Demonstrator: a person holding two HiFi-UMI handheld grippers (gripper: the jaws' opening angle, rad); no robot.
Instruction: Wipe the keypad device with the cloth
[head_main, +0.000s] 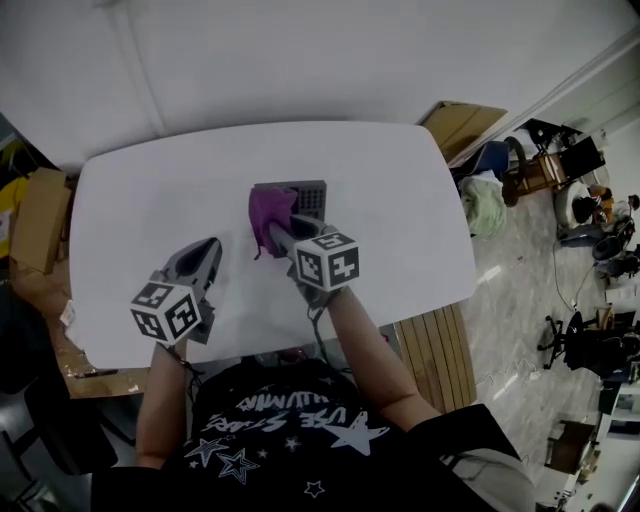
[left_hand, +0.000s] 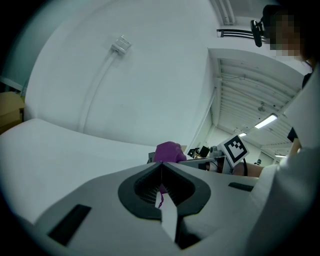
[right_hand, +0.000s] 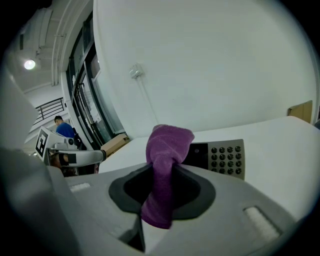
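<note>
The grey keypad device (head_main: 311, 196) lies flat near the middle of the white table (head_main: 140, 200). A purple cloth (head_main: 267, 213) bunches up over the device's left edge, with my right gripper (head_main: 277, 232) shut on it. In the right gripper view the cloth (right_hand: 168, 143) stands up between the jaws of the right gripper (right_hand: 162, 167), and the keypad device (right_hand: 225, 157) with its dark buttons shows just behind it to the right. My left gripper (head_main: 209, 247) hovers over bare table left of the cloth. Its jaws meet in the left gripper view (left_hand: 161, 167), holding nothing.
Cardboard boxes stand off the table's left side (head_main: 40, 215) and past its far right corner (head_main: 462, 125). A slatted wooden pallet (head_main: 435, 340) lies on the floor to the right, with chairs (head_main: 585, 345) and clutter beyond. The table's near edge runs close to the person's body.
</note>
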